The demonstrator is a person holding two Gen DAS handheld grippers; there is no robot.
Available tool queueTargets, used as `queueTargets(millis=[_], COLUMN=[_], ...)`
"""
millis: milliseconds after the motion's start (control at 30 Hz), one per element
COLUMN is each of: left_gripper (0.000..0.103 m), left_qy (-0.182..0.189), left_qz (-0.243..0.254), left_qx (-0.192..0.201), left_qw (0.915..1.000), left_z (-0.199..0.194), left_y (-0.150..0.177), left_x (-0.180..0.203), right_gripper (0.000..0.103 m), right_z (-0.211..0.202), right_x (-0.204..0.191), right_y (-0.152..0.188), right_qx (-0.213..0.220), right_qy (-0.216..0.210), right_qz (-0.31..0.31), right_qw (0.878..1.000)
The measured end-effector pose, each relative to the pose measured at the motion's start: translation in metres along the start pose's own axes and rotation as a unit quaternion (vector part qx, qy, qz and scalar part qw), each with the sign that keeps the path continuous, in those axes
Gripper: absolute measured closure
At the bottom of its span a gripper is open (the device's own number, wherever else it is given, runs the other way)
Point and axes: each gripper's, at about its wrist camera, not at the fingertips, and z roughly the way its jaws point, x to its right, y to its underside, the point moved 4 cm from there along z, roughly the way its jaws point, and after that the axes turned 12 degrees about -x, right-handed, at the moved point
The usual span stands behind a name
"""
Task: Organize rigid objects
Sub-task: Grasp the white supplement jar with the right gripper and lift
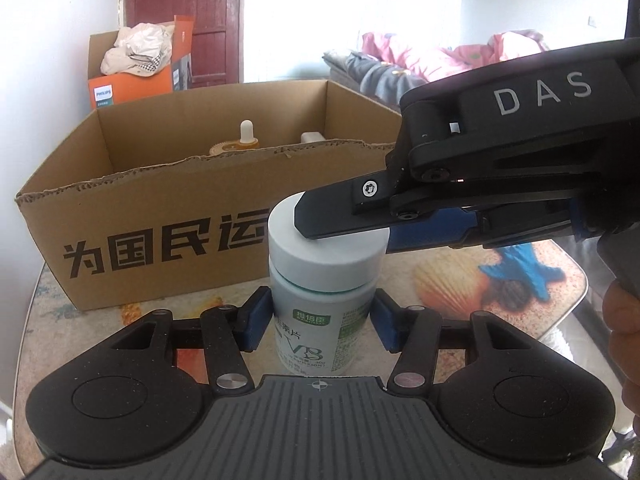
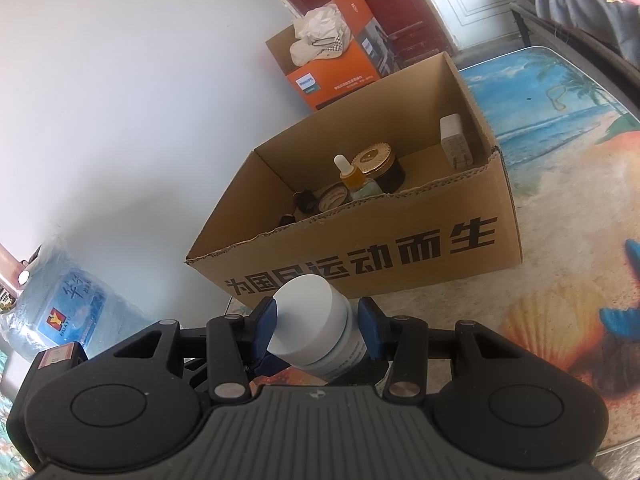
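White plastic pill bottle with a white screw cap (image 1: 316, 280), upright on the bench just before the near wall of the open brown cardboard box (image 1: 160, 216). The left gripper (image 1: 316, 320) has its fingers clamped on the bottle's body; the right gripper (image 2: 316, 330) has its fingers closed on the cap. Step in hand: a two-handed grasp. Next, probably, lifting it over the box's torn edge to join the small jars and dropper bottle (image 2: 347, 174).
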Motion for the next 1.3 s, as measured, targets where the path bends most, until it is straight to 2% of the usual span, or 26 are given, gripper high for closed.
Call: queueTargets(millis=[600,1300], left_gripper=[0.050,0.050], left_qy=[-0.002,-0.015], left_qz=[-0.010,-0.013], left_qx=[-0.008,0.010], left_qw=[0.9999,0.9997], left_z=[0.000,-0.018], left_y=[-0.003,-0.002], left_x=[0.004,0.009], right_gripper=[0.054,0.054], right_z=[0.001,-0.008], right_x=[-0.002,-0.018], right_y=[0.000,0.003], right_qx=[-0.003,0.006], right_qy=[-0.001,-0.010], right_qz=[0.002,-0.018], right_qw=[1.000,1.000])
